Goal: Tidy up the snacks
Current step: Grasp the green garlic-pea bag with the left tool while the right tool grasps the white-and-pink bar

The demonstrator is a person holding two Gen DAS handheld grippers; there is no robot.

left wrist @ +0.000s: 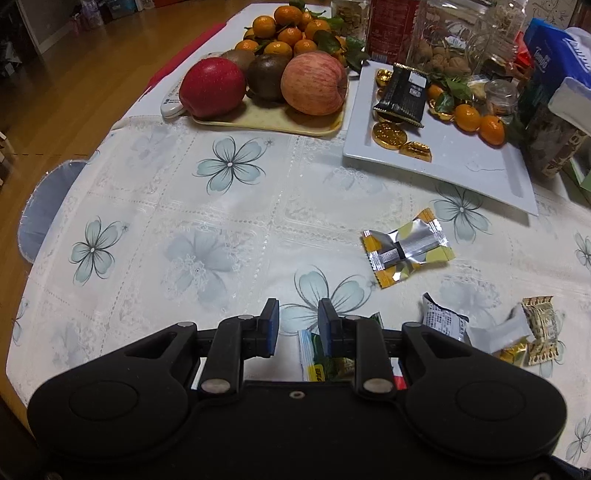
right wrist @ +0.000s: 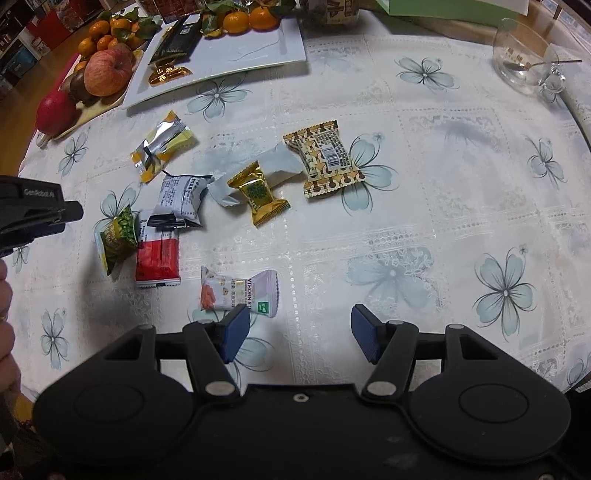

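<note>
— White flowered cloth (right wrist: 406, 206) covers the whole table, and the right half is bare; only a glass bowl (right wrist: 524, 59) with a spoon (right wrist: 543, 64) sits far right near the edge.

— And the snacks?

— Loose wrapped snacks (right wrist: 192, 199) lie scattered left of centre, some overlapping. A brown patterned packet (right wrist: 325, 158) with a barcode lies furthest right, touching a white wrapper (right wrist: 273, 166) and a gold sweet (right wrist: 262, 195). A pale wrapper (right wrist: 240, 291) reading "HORN" in part lies nearest, just beyond the right gripper (right wrist: 295, 332).

— Is that gripper holding anything?

— No. Its blue pads stand wide apart over bare cloth, the left pad just touching the pale wrapper's edge in the picture.

— The other one?

— The left gripper (left wrist: 297, 325) has its pads apart by a narrow gap, nothing pinched; a green and yellow packet (left wrist: 325, 365) lies under its right finger. From the right side its black body shows the word "GenRobot".

— What lies far off?

— A white tray (left wrist: 461, 166) with gold coins (left wrist: 389, 133) and a black packet (left wrist: 402, 94), beside a yellowish tray (left wrist: 266, 122) of apples (left wrist: 314, 83) and mandarins (left wrist: 291, 35). The left camera alone shows the table's left edge, the wooden floor (left wrist: 74, 74), a blue box (left wrist: 546, 62) and jars (left wrist: 443, 33) behind.

— Open room?

— Plenty of cloth near left, and a silver and yellow wrapper (left wrist: 406, 247) lies alone before the white tray.
</note>
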